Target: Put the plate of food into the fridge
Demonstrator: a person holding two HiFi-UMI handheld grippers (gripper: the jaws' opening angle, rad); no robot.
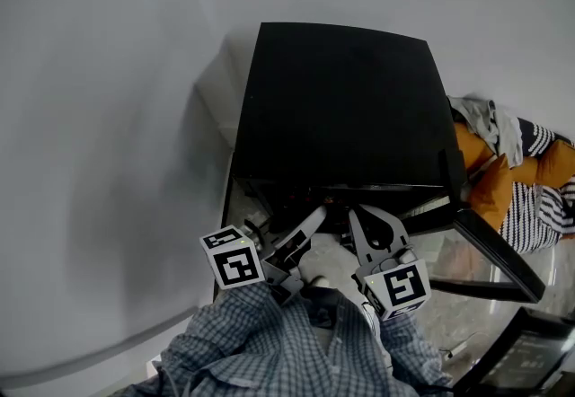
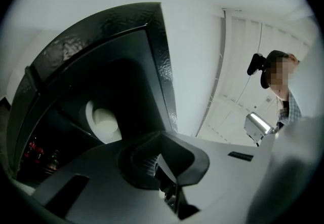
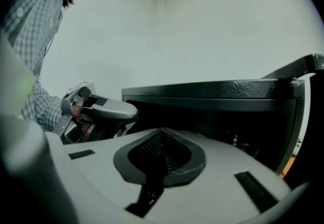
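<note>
A black mini fridge (image 1: 341, 103) stands below me with its door (image 1: 490, 251) swung open to the right. Both grippers hover side by side at the fridge's open front. My left gripper (image 1: 314, 214) (image 2: 162, 152) is shut with nothing between its pads. The right gripper (image 1: 353, 214) (image 3: 162, 139) is also shut and empty. Deep in the dark fridge interior the left gripper view shows a white round thing (image 2: 104, 121); I cannot tell whether it is the plate. The left gripper (image 3: 96, 111) appears beside the fridge opening in the right gripper view.
White walls close in behind and to the left of the fridge. Orange and striped cloth (image 1: 521, 175) lies to its right. The open door juts out at the right, close to my right gripper. My checked sleeves (image 1: 269, 341) fill the bottom of the head view.
</note>
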